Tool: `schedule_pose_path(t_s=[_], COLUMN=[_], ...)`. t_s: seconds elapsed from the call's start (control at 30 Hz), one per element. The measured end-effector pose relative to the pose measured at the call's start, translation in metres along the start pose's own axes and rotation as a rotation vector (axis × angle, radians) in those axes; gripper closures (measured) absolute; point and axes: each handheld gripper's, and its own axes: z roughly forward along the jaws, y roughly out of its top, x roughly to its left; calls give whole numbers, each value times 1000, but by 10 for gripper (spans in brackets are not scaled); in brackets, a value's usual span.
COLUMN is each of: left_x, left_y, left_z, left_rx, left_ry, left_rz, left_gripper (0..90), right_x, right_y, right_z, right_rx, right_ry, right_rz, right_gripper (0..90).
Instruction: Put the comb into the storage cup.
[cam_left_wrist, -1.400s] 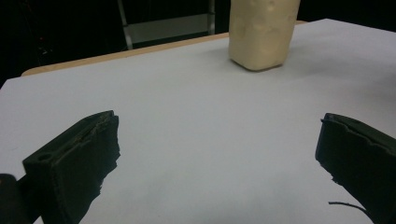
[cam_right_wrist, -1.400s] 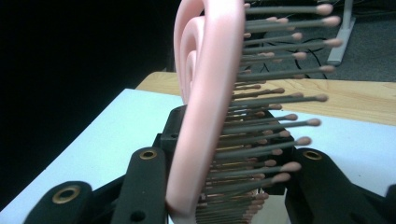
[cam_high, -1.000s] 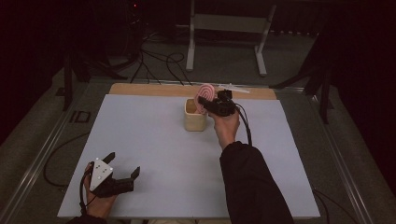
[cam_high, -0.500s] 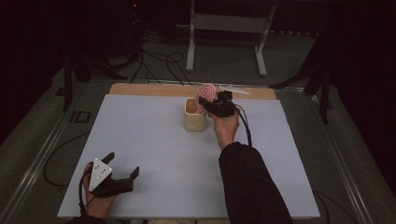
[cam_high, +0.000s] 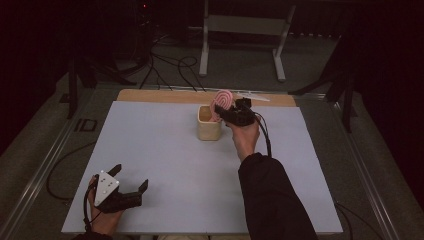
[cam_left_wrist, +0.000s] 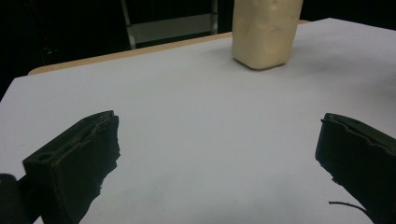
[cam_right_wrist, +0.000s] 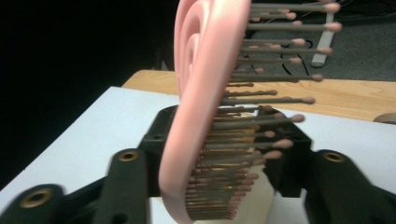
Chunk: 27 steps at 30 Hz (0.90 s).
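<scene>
A pink hairbrush (cam_high: 222, 102) with grey, pink-tipped bristles stands upright over the mouth of a cream cup (cam_high: 208, 127) at the far middle of the white table. My right gripper (cam_high: 229, 116) is shut on the hairbrush (cam_right_wrist: 205, 93) just above the cup (cam_right_wrist: 261, 203), and its jaws (cam_right_wrist: 224, 158) clamp the brush's lower part. How deep the brush reaches into the cup is hidden. My left gripper (cam_high: 131, 176) rests at the near left of the table, open and holding nothing. In its own view, the left gripper (cam_left_wrist: 217, 140) faces the cup (cam_left_wrist: 265, 32) across bare table.
A wooden strip (cam_high: 160, 96) runs along the table's far edge, with a thin pale object (cam_high: 252, 96) lying on it behind the cup. Beyond stand a metal frame (cam_high: 240, 40) and floor cables (cam_high: 165, 65). White tabletop (cam_high: 175, 150) stretches between the two grippers.
</scene>
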Motion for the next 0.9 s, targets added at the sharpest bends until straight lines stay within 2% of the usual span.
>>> schedule_pose_path(t_s=[0.13,0.27,0.63,0.9], left_x=[0,0,-1,-1], left_y=[0,0,0,0], left_z=[0,0,0,0], left_rx=[-3,0,3,3], left_ry=[1,1,3,3], left_rz=[-2,0,0,0], left_gripper=[1,1,1,1], right_x=[0,1,7,6], right_y=[0,0,-1,-3], right_z=[-2,-6,-14,-17], right_rx=[8,24,48,61], right_ry=[12,5,-3,12], right_rz=[-26,-63,-130,-135], right_gripper=[453,396,148,101])
